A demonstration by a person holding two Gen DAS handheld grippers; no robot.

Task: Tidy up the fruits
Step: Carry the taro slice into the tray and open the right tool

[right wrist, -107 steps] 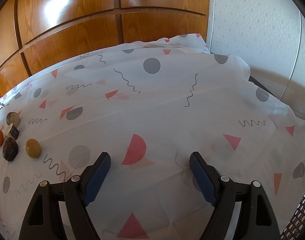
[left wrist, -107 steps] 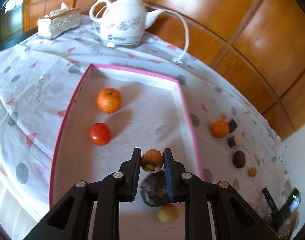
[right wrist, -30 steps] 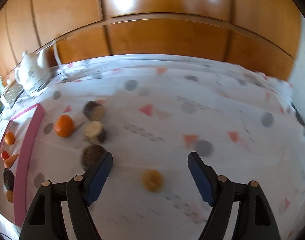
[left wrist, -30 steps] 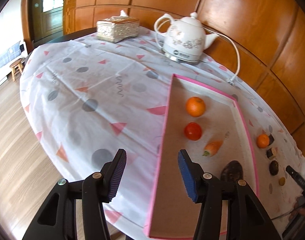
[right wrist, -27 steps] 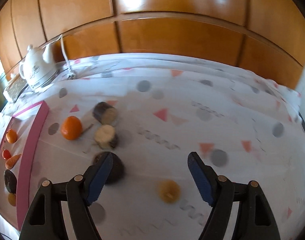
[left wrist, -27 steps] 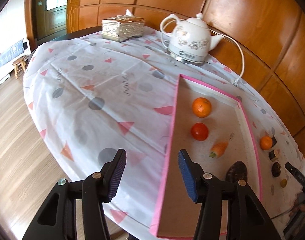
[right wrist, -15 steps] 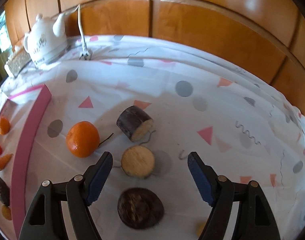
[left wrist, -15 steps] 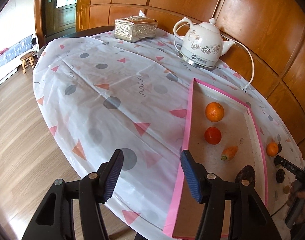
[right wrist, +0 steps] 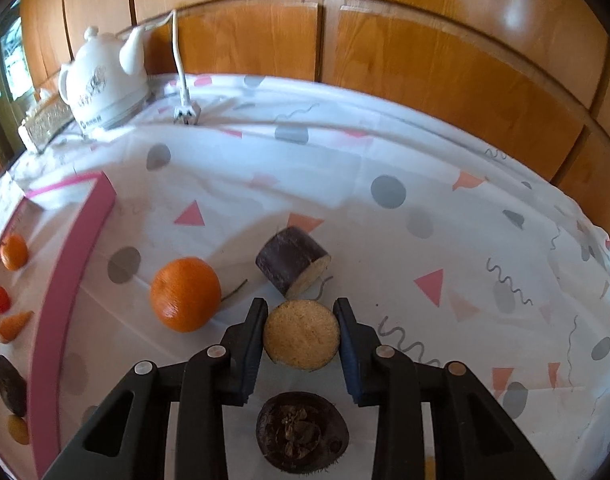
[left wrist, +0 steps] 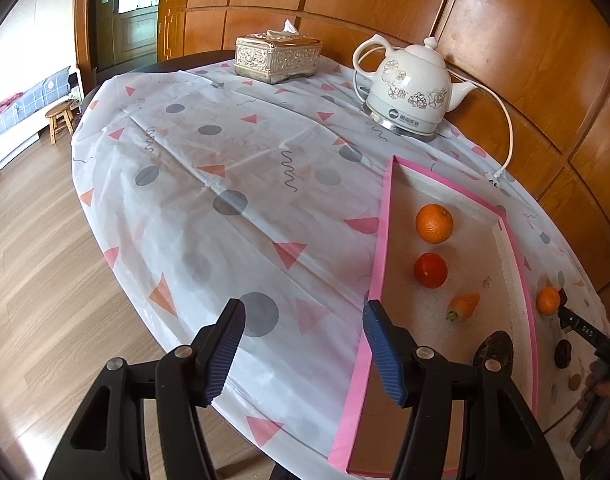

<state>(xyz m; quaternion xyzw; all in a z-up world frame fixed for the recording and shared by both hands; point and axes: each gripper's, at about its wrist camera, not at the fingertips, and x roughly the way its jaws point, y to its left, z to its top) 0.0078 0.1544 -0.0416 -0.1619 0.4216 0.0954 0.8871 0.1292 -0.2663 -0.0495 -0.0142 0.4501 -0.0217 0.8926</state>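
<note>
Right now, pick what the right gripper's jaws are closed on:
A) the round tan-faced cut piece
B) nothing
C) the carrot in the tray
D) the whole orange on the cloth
A: in the right wrist view the right gripper has just closed its jaws, and both pads press the sides of the tan-faced cut piece, while the whole orange sits apart to its left on the cloth.

Table (left wrist: 209, 152): tray (left wrist: 379, 240), kettle (left wrist: 409, 92), tissue box (left wrist: 277, 58)

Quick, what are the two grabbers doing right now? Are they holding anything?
Left gripper: open, holding nothing.
Right gripper: jaws have just closed on the tan round piece.
</note>
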